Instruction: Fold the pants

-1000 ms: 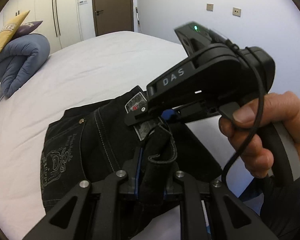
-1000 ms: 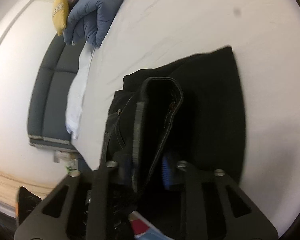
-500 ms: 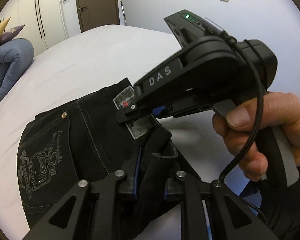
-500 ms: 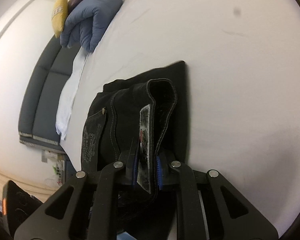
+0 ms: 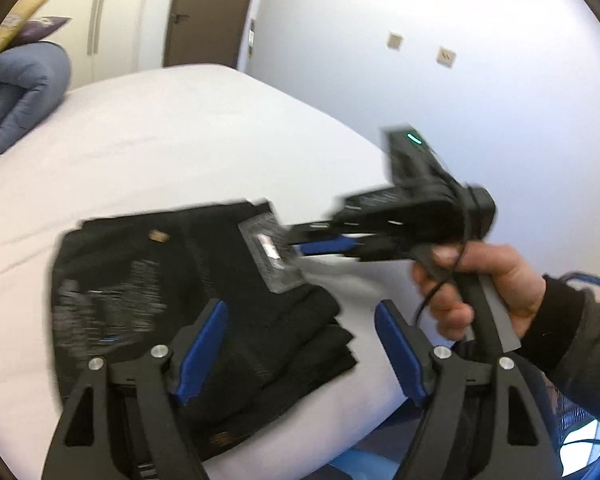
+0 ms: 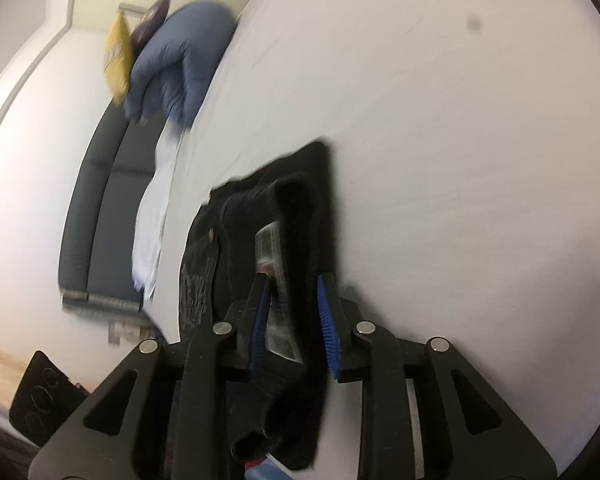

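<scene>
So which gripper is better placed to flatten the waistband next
Probably the right gripper: its fingers bracket the pants' raised waistband by the label. The left gripper is wide open over the pile's corner.

Left wrist view close above pants (image 5: pixel 188 300), facing door, right wrist view rolled sideways, sharing bed (image 5: pixel 160 140)

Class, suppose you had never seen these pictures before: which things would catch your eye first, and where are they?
The folded black pants lie near the corner of the white bed. The left hand-held gripper hangs open above them, while the right hand-held gripper has the waistband between its fingers, open a little. A blue duvet and yellow pillow sit at the bed's far end.
</scene>
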